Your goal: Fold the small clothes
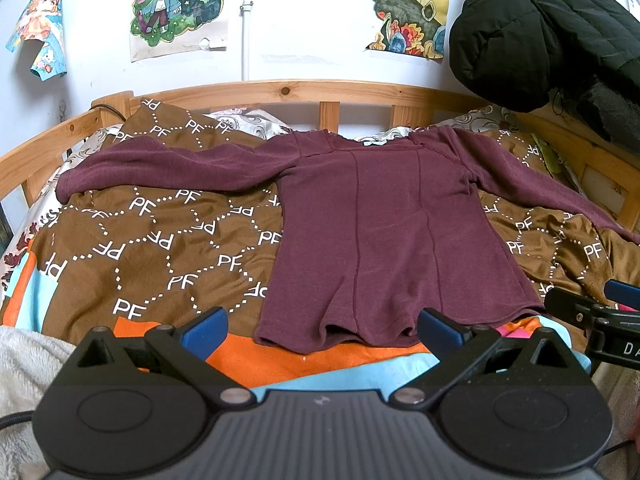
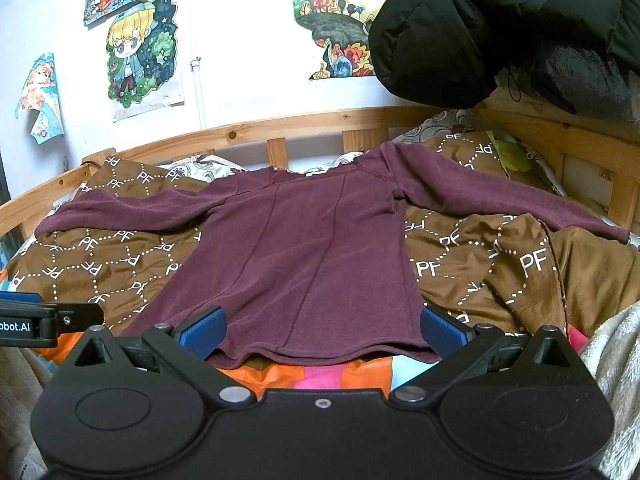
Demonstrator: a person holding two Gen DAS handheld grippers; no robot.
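Note:
A maroon long-sleeved top (image 1: 384, 232) lies flat on the bed, both sleeves spread out to the sides, hem nearest me. It also shows in the right wrist view (image 2: 304, 248). My left gripper (image 1: 322, 330) is open and empty, its blue pads just short of the hem's left part. My right gripper (image 2: 322, 330) is open and empty, at the hem's right part; it also shows at the right edge of the left wrist view (image 1: 592, 312).
A brown blanket with white PF letters (image 1: 160, 240) covers the bed. A wooden headboard rail (image 1: 288, 90) runs behind. A black padded jacket (image 1: 540, 28) hangs at upper right. Drawings are taped on the wall (image 1: 180, 0). A white fleece (image 2: 612, 360) lies at right.

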